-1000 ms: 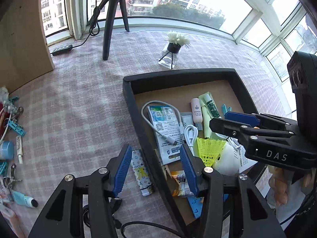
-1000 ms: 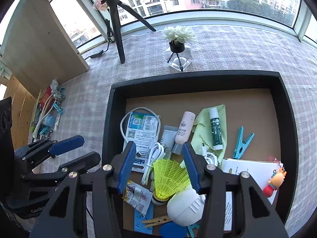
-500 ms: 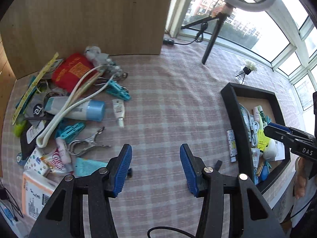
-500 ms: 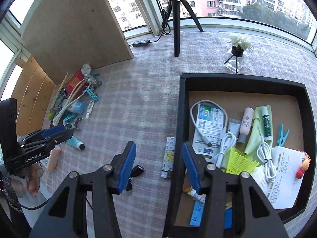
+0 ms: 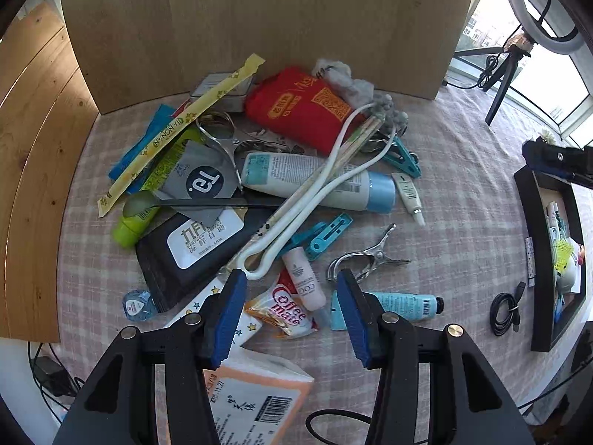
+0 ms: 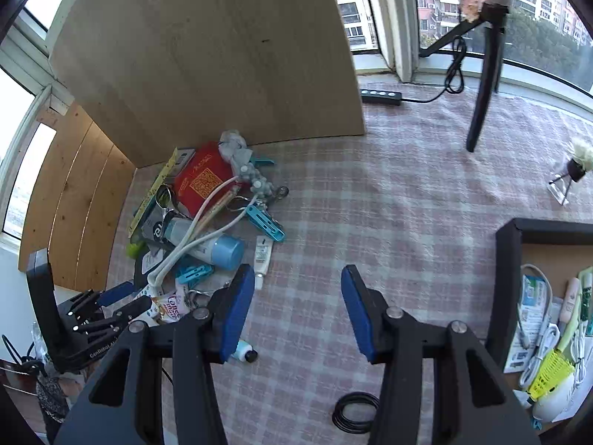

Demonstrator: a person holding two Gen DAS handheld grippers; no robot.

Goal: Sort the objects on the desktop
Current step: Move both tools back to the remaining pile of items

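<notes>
- Blue pads face each other across a wide gap on my left claw [image 5: 291, 309]; nothing is held between them, and it hangs over the near edge of the clutter pile.
- Between those pads I see a Coffee-mate sachet [image 5: 283, 311] and a small pink-and-white tube [image 5: 304, 278] lying across it, with a pale blue hand-cream tube [image 5: 400, 306] just right of the right pad.
- Just beyond lie a metal clip [image 5: 367, 257], a teal clothespin [image 5: 322, 233] and a looped white cable [image 5: 315, 189] draped over a big white bottle with a blue cap [image 5: 318, 181].
- Farther back sit a black pouch with a white label [image 5: 192, 244], a red bag [image 5: 300, 111] and a yellow strip [image 5: 178, 133], all against the wooden board [image 5: 259, 22].
- My right claw [image 6: 298, 306] is spread just as wide and is also empty, hovering over the checked tablecloth [image 6: 370, 204] between the pile and the tray.
- A black tray [image 6: 498, 282] stands at the right (only its left part shows in that view), holding cables, packets and a yellow shuttlecock [image 6: 550, 369].
- A coiled black cable [image 6: 354, 413] lies on the cloth near my right claw, beside the tray.
- A tripod [image 6: 481, 74] and a small flower vase [image 6: 572, 170] stand well behind.
</notes>
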